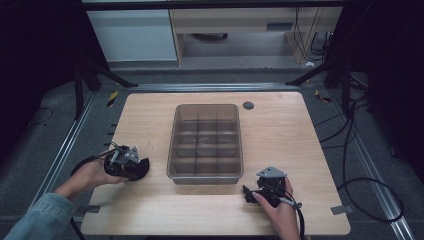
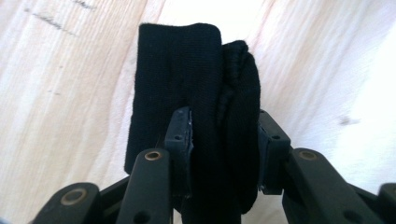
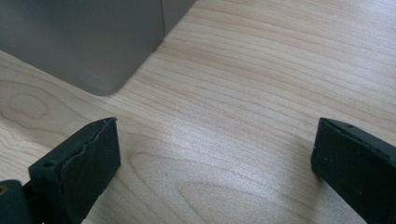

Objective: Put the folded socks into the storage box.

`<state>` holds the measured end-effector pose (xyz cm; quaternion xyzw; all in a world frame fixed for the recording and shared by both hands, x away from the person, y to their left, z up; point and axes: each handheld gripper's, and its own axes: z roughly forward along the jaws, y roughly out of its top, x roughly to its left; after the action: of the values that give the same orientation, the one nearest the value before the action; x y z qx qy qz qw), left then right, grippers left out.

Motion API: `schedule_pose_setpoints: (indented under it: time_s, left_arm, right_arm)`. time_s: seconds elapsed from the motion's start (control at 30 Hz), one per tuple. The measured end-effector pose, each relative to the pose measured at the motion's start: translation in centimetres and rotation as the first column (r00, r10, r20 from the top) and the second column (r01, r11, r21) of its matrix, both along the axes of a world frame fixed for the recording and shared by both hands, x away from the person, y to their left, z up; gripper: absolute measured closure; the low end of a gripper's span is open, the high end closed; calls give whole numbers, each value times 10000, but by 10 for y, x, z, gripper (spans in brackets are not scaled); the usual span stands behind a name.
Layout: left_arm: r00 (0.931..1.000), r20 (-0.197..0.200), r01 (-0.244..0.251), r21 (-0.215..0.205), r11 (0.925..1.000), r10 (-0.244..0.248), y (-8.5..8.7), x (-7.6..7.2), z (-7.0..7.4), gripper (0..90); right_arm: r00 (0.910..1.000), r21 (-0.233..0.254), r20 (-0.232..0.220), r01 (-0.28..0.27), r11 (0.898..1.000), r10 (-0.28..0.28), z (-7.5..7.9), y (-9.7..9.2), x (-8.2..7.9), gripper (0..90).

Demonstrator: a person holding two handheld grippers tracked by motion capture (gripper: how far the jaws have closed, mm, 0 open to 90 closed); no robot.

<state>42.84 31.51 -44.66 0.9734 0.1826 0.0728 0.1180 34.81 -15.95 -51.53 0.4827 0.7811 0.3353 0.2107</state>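
A folded black knit sock (image 2: 177, 65) lies on the pale wooden table (image 2: 60, 93), and my left gripper (image 2: 224, 128) is shut on it, one pad (image 2: 181, 135) pressing each side of the fold. In the high view this left gripper (image 1: 131, 165) sits at the table's left, beside the box, with the sock (image 1: 142, 169) dark under its tip. My right gripper (image 3: 215, 163) stands wide open over bare wood with nothing between its fingers. In the high view the right gripper (image 1: 261, 191) rests near the front edge, just right of the box's near corner.
A grey translucent box (image 1: 206, 142) divided into several compartments stands in the middle of the table; its rounded corner (image 3: 93, 51) lies close ahead of the right gripper. A small dark round cap (image 1: 248, 105) sits in the tabletop at the back. Cables trail off the right side.
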Motion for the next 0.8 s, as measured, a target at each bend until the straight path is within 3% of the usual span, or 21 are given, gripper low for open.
schedule_pose_setpoints:
  time_s: [0.3, 0.43, 0.8]
  left_arm:
    - [9998, -178, 44, -117, 9999, -46, 3, -1, 9, 639]
    - [9999, -86, 58, -407, 9992, -62, 8, -2, 16, 639]
    - [9996, 84, 269, -639, 9976, -264, 7, -8, 39, 638]
  right_arm:
    - [10000, 10, -17, 20, 10000, -20, 0, 1, 0, 16]
    - [10000, 23, -20, 20, 10000, -20, 0, 1, 0, 17]
    - [10000, 24, -21, 19, 10000, -19, 0, 1, 0, 16]
